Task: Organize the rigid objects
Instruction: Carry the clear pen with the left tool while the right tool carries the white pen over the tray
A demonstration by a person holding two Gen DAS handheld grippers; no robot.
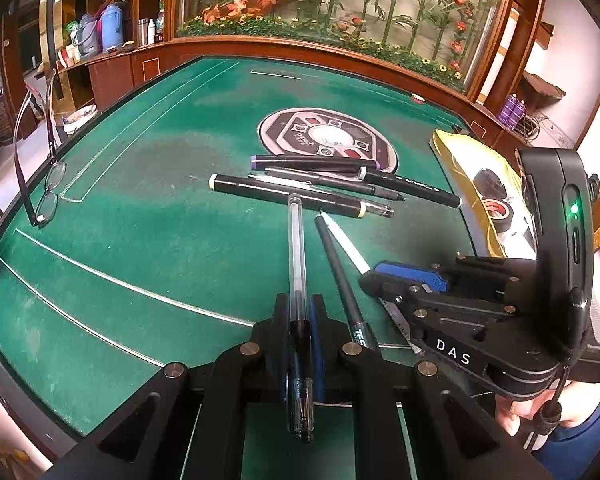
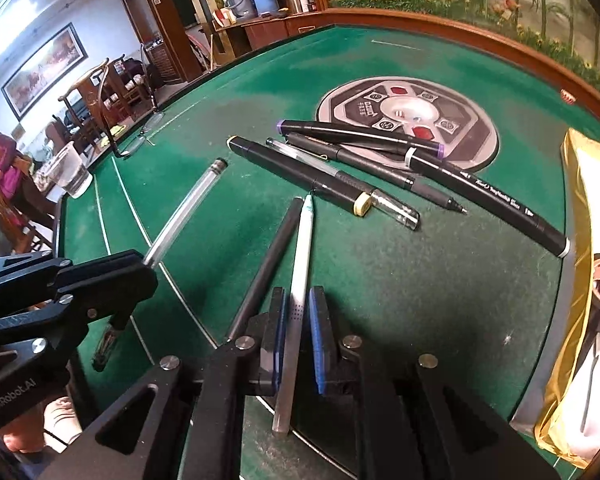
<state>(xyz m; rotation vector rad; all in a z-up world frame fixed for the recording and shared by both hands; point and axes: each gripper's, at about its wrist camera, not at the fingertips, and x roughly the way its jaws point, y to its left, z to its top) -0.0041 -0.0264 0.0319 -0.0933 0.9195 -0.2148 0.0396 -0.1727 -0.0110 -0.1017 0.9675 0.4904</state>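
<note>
1. Pens, all rigid plastic, light, smooth-barrelled. They'll likely roll on the green felt counter (image 1: pixel 148 216) and can pivot or slip in a narrow pinch; none look fragile.
2. Left hand-held gripper (image 1: pixel 300 320): closed on the clear plastic ballpoint pen w/ black grip (image 1: pixel 296 248), pinched at the dark grip section. Long clear barrel sticks fwd toward the pile, lifted off the felt as seen from the right wrist view (image 2: pixel 188 208). Grip end is the better hold: rubbery, less slip than the glossy barrel.
3. Right hand-held gripper (image 2: pixel 298 336): blue pads narrow around the slim white pen w/ grey lower barrel (image 2: pixel 300 280), at the dotted grip zone. Contact on both pads looks probable but can't tell for sure; slight gap on the right pad side. Pen tip points at the pile.
4. Thin matte black pen (image 2: pixel 266 264) lies just beside the white one, left of it, nearly parallel, on the felt. Risk: nudged if the right jaws shift.
5. Pile of black markers & pens (image 2: pixel 380 168) ahead, partly over the round grey centre panel (image 2: pixel 460 120): purple-capped marker (image 1: pixel 312 162), yellow-ended marker (image 1: pixel 284 194), clear-capped pen, fineliners, overlapping. Take each mid-barrel, one at a time; stacked ones may roll off when a lower one's pulled.
6. Gold box (image 1: pixel 472 168) w/ tape rolls sits at the right edge. Probable drop spot, a guess only.
</note>
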